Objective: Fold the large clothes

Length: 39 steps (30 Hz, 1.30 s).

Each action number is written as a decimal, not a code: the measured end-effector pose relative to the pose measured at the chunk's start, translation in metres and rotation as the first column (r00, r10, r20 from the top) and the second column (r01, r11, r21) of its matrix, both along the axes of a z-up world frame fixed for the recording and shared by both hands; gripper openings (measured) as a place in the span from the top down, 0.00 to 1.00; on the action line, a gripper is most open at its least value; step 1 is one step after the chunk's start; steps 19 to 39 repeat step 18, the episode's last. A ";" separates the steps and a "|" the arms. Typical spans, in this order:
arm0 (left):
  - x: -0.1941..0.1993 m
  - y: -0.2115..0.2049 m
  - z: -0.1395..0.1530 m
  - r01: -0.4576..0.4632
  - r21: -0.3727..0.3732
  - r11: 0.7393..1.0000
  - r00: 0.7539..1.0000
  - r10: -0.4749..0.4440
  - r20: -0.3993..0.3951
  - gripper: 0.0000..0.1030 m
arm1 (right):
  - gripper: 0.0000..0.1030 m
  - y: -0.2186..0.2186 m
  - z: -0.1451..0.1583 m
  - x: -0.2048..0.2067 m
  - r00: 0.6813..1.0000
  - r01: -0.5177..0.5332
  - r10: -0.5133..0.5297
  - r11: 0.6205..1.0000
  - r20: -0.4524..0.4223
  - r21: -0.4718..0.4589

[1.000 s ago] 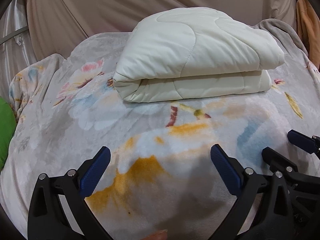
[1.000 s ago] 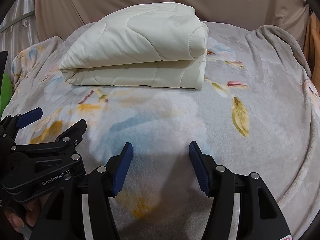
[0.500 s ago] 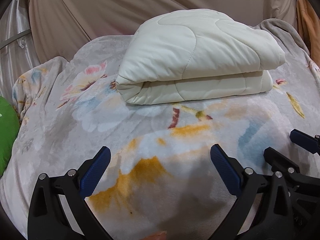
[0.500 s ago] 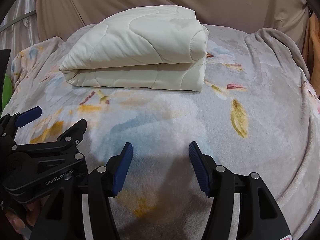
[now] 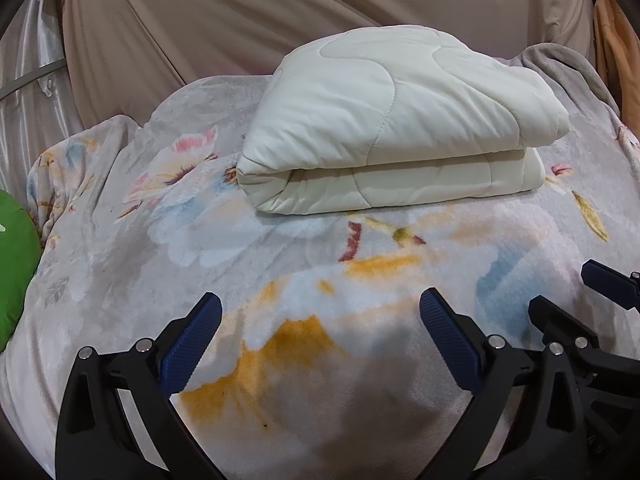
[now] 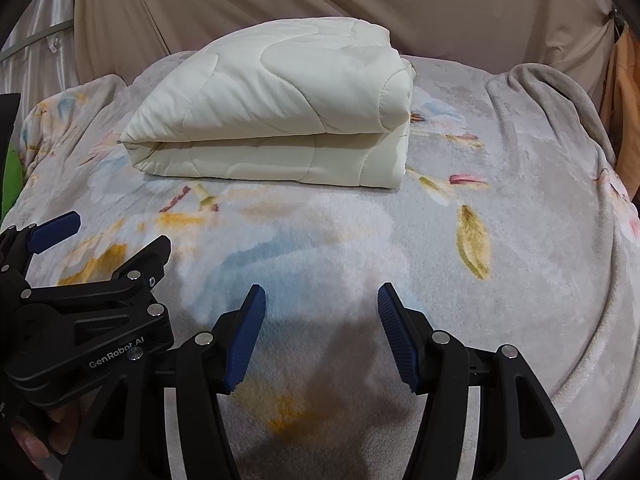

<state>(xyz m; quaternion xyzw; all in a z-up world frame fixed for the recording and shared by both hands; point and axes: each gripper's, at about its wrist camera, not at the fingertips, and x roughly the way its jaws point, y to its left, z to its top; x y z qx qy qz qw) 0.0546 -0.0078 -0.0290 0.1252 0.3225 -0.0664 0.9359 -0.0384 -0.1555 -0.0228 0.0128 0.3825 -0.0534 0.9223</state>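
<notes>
A cream quilted comforter [image 5: 396,120] lies folded into a thick stack at the far middle of the bed; in the right wrist view the comforter [image 6: 272,108] sits far left of centre. My left gripper [image 5: 320,312] hangs open over the flowered blanket, well short of the comforter, nothing between its blue pads. My right gripper [image 6: 322,304] is also open and empty, close beside the left one. The right gripper's fingers [image 5: 560,316] show at the right edge of the left wrist view, and the left gripper [image 6: 96,240] shows at the left of the right wrist view.
A grey fleece blanket with flower print [image 5: 280,264] covers the bed. Beige cloth [image 5: 280,12] hangs behind it. A green object [image 5: 16,264] sits at the left edge, an orange cloth [image 6: 620,100] at the far right. A hand [image 6: 36,440] holds the left gripper.
</notes>
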 end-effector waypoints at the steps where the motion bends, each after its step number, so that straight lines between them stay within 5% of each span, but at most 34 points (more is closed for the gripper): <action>1: 0.000 0.001 0.000 0.001 -0.001 1.000 1.000 -0.001 0.001 0.06 | 0.44 0.000 0.000 0.000 1.000 0.001 -0.001 1.000 0.002 -0.002; 39: -0.003 -0.002 0.003 0.014 0.003 1.000 1.000 -0.014 0.025 0.12 | 0.44 0.003 0.003 -0.004 1.000 0.013 -0.012 0.999 0.025 -0.030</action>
